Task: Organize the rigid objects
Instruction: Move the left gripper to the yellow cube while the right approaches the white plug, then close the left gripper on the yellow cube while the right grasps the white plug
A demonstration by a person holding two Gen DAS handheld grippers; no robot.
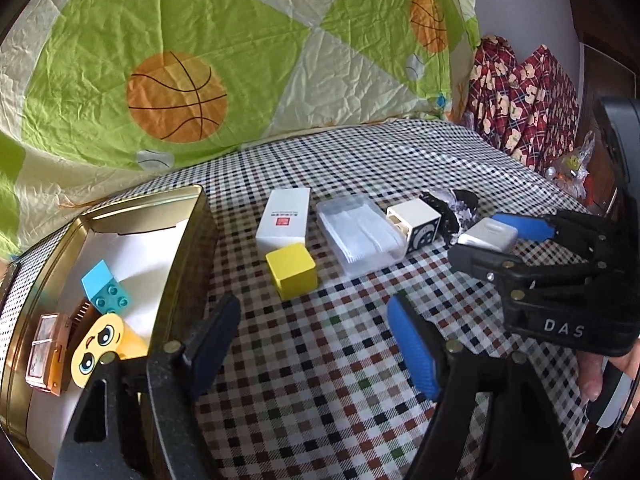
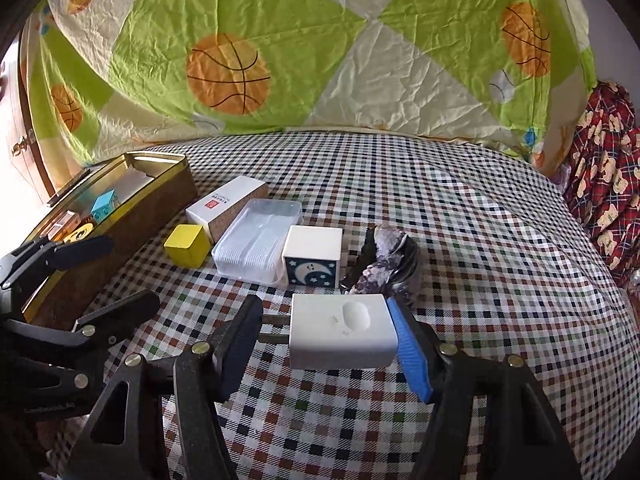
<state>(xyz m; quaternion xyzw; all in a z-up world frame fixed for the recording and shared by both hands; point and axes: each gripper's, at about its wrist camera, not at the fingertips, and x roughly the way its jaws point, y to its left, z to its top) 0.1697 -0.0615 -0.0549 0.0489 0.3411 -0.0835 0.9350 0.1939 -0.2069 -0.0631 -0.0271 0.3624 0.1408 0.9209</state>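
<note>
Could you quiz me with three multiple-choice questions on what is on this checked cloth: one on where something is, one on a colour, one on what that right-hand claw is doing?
1. Where is the blue toy brick?
A. inside the gold tin
B. on the clear plastic box
C. beside the white plug

2. What colour is the cube in front of the tall white box?
A. red
B. yellow
C. black

3. How does the right gripper stand to the white plug?
A. well clear of it, off to one side
B. a finger on each side, jaws not yet shut on it
C. holding it high above the cloth

Answers: 1 A, the brick lies within the tin's walls. 2 B, its faces are plainly yellow. 3 B, the blue pad meets one end; the dark finger stands off the prongs.
</note>
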